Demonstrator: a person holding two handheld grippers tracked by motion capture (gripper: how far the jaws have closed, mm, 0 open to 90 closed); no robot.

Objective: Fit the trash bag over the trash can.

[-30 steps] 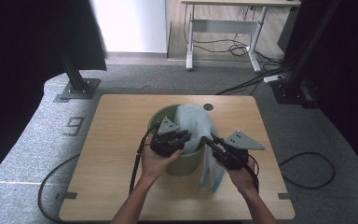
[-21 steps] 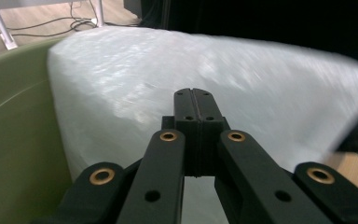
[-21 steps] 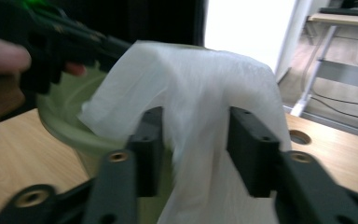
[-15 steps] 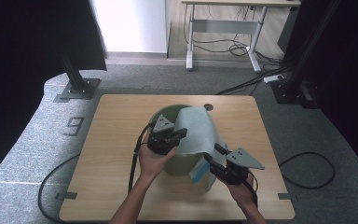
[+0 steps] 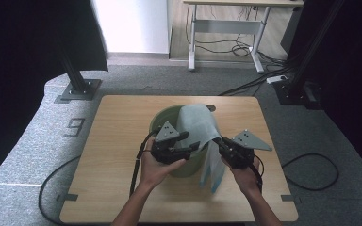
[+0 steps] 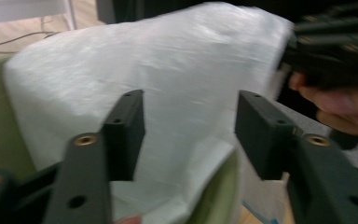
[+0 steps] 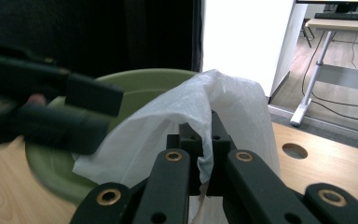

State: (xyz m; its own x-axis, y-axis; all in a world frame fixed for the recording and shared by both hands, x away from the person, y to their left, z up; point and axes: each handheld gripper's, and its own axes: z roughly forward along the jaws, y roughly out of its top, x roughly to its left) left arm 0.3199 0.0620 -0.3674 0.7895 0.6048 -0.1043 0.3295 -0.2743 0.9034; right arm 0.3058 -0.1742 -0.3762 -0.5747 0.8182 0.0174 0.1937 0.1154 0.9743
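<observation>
Though partly draped, bag over bin

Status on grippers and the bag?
Left gripper open, jaws just opening. Right gripper shut on bag, draped over green bin rim. Nothing blocking.

Even, soft light falls on the counter from above in the high view, with faint shadows beneath the hands; the dark curtains at both sides stay nearly black. A bright white wall panel glares at the top and washes out in the right gripper view. In the left gripper view the white bag and the far hand are smeared by motion blur.
</observation>
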